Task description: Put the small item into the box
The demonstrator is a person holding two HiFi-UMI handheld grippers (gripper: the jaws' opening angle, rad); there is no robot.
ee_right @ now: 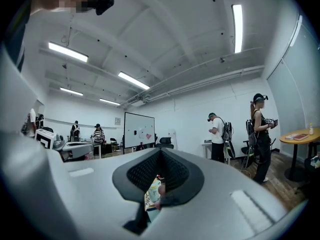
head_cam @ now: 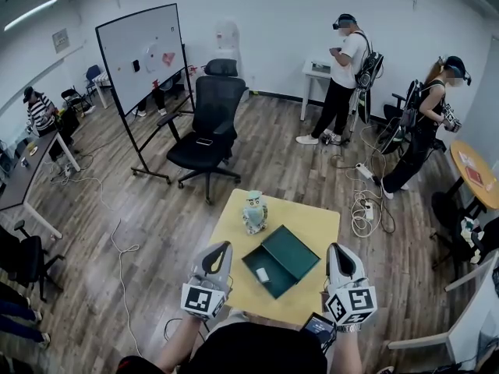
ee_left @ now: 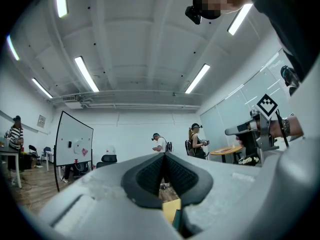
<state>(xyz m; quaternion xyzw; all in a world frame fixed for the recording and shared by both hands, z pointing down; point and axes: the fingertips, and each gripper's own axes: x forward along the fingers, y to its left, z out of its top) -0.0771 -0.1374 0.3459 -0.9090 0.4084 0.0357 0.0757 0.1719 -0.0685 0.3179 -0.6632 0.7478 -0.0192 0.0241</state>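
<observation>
Head view shows white item inside green box.

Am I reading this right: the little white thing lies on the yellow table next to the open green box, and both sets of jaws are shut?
Not quite. The little white thing lies inside the open green box, not next to it on the yellow table; the head view shows this. The rest holds: the jaws of the left gripper and the right gripper are both shut.

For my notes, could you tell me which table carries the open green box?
The square yellow table nearest the camera, green box open on it; the round orange table at right has none.
</observation>
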